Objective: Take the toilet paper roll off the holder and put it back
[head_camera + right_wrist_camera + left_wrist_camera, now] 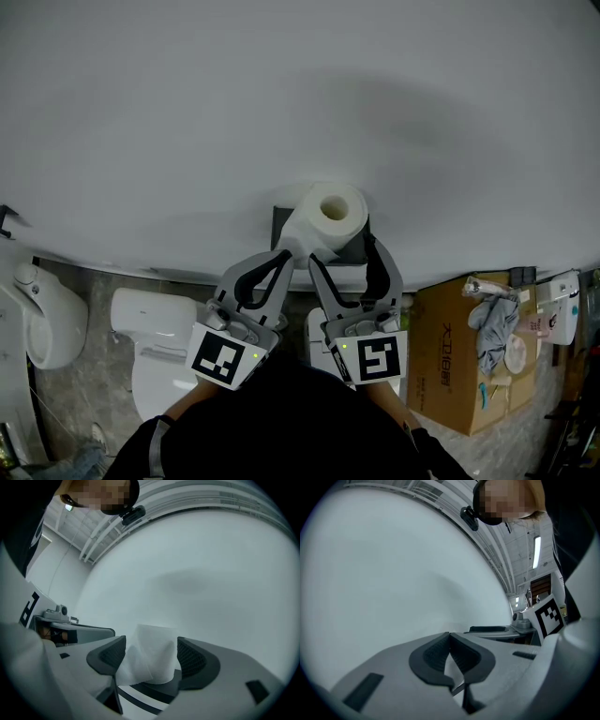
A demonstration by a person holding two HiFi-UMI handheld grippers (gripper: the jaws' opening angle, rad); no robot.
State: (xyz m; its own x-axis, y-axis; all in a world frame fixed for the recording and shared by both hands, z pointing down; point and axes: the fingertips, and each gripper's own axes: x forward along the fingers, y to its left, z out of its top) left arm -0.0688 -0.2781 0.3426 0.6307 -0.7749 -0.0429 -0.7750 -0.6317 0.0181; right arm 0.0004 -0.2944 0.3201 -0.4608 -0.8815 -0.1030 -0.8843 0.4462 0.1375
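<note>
- The toilet paper roll [330, 217] sits on its holder [280, 221] on the wall. My right gripper [151, 645] stands spread around it, and its pads are not pressing, as far as I can judge.
- If I close too hard, the soft roll may crush. If I close off-centre, it may spin and unwind its loose sheet.
- If I pull at an angle, I risk jamming the roll on the holder's arm.
- My left gripper [450, 637] is pressed together and empty, just beside the right, so the two could knock together.
- The cardboard box [448, 361] carries a grey cloth [494, 323] and small items. I cannot tell whether they lie in it or on it.
</note>
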